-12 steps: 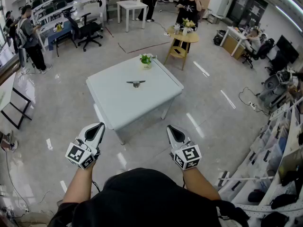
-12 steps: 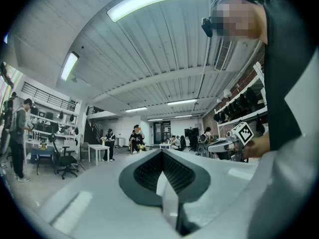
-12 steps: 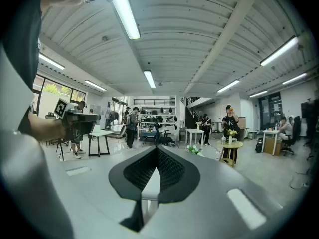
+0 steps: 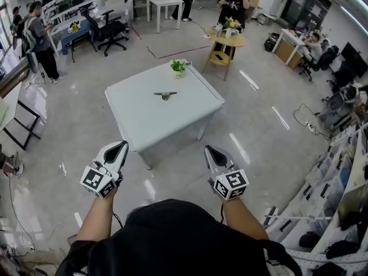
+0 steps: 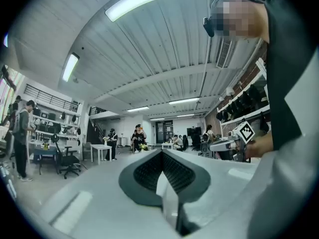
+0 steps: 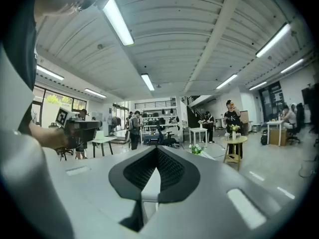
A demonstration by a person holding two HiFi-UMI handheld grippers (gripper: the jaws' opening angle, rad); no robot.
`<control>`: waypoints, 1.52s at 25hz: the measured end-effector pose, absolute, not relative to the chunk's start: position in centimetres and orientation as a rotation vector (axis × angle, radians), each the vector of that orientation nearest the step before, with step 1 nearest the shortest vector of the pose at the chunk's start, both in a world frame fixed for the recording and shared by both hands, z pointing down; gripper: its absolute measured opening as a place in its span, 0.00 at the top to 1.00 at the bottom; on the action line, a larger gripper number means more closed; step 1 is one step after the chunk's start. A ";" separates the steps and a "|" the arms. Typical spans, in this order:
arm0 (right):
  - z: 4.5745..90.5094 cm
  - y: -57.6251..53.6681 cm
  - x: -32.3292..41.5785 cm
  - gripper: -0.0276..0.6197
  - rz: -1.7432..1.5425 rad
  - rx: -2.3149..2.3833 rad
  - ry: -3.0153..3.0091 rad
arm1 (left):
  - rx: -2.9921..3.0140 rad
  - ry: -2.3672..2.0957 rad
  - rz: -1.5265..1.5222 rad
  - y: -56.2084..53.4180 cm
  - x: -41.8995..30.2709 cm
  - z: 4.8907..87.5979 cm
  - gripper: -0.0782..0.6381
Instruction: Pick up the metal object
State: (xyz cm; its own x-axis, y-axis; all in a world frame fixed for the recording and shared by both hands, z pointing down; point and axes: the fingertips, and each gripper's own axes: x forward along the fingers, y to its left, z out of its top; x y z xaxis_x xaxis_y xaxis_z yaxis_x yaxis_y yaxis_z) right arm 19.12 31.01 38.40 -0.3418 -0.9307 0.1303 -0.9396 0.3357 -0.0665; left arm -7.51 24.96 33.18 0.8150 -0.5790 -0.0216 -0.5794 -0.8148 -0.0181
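The metal object (image 4: 165, 95), small, grey and flat, lies near the middle of a white square table (image 4: 190, 117) ahead of me on the floor. A little potted plant (image 4: 179, 66) stands at the table's far edge and shows again in the right gripper view as a plant (image 6: 196, 149). My left gripper (image 4: 120, 147) and right gripper (image 4: 210, 150) are held level in front of my body, well short of the table. Both are shut with nothing in them, as the left gripper (image 5: 162, 153) and right gripper (image 6: 157, 150) show in their own views.
A round wooden table (image 4: 225, 41) with flowers stands beyond the white table, and a small white table (image 4: 164, 2) farther back. Office chairs (image 4: 109, 33) and several people are at the back. A black-framed desk (image 4: 17, 111) is at left, shelving (image 4: 339, 177) and floor cables at right.
Both grippers sit slightly higher in the head view and the table has shifted a little up the frame. The metal object has not moved on the table.
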 end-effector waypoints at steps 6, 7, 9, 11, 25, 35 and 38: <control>37.7 30.1 19.0 0.91 0.196 1.699 -2.578 | -2.948 0.978 -0.003 24.7 -7.0 32.4 0.89; 37.5 30.0 18.8 0.91 0.193 1.692 -2.587 | -2.945 0.983 -0.001 24.6 -7.2 32.4 0.89; 37.3 29.7 18.4 0.91 0.185 1.683 -2.598 | -2.943 0.997 -0.001 24.3 -7.4 32.3 0.89; 37.2 29.4 18.4 0.91 0.179 1.680 -2.601 | -2.944 1.013 -0.004 24.2 -7.3 32.3 0.89; 37.2 28.6 18.4 0.69 0.126 1.677 -2.574 | -2.940 1.021 0.000 23.0 -6.8 32.5 0.76; 38.0 26.0 18.4 0.63 0.125 1.677 -2.550 | -2.953 0.986 -0.027 20.5 -6.4 34.1 0.68; 38.2 24.4 17.8 0.62 0.127 1.666 -2.538 | -2.969 0.980 -0.050 18.9 -7.0 34.8 0.68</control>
